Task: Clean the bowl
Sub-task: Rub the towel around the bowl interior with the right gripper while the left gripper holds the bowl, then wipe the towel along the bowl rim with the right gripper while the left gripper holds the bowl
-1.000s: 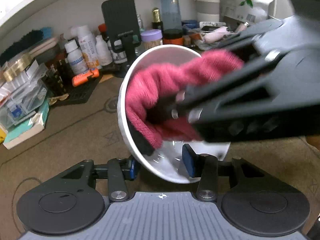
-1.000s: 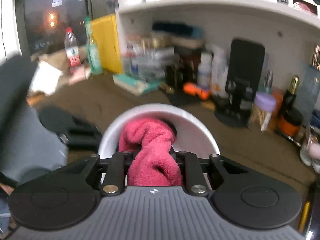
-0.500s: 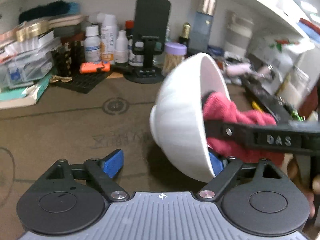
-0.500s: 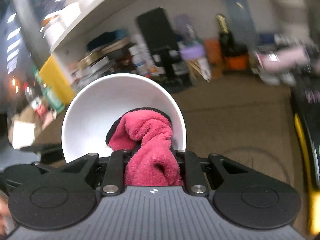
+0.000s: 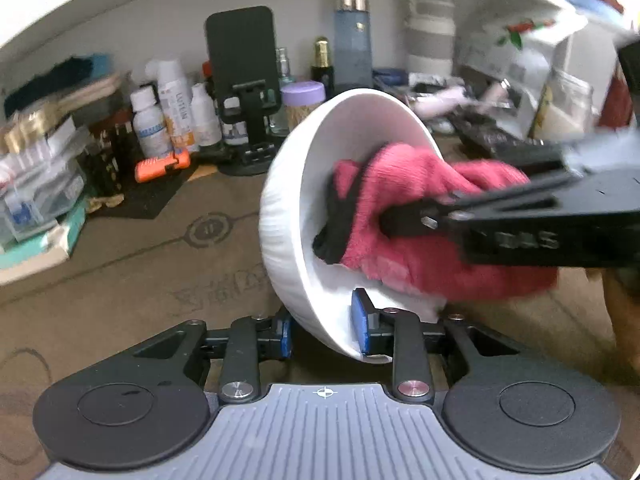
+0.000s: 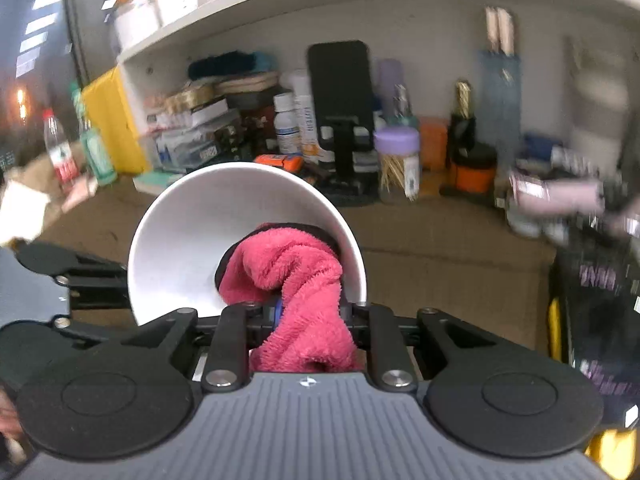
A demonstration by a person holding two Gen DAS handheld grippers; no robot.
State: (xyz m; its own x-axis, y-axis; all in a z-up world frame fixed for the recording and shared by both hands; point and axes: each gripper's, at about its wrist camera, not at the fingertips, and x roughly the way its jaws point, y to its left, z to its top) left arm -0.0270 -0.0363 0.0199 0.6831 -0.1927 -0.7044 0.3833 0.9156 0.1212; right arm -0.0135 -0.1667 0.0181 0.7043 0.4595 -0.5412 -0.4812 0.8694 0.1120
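A white ribbed bowl hangs tilted above the brown tabletop, its opening turned to the right in the left wrist view. My left gripper grips its lower rim, one blue pad outside the wall and one inside; the jaws are closing. A red cloth with a black edge is pushed into the bowl. The right gripper holds the cloth bunched between its fingers, which are easing open slightly, and presses it against the inside of the bowl.
Along the back under a white shelf stand several bottles, a black phone stand, a purple-lidded jar and an orange tool. Stacked boxes fill the left. A dark keyboard-like object lies at right.
The left jaws, wide half a second ago with the bowl against one pad, have shut on the rim. The bowl's opening has turned more toward the left camera, cloth still inside.
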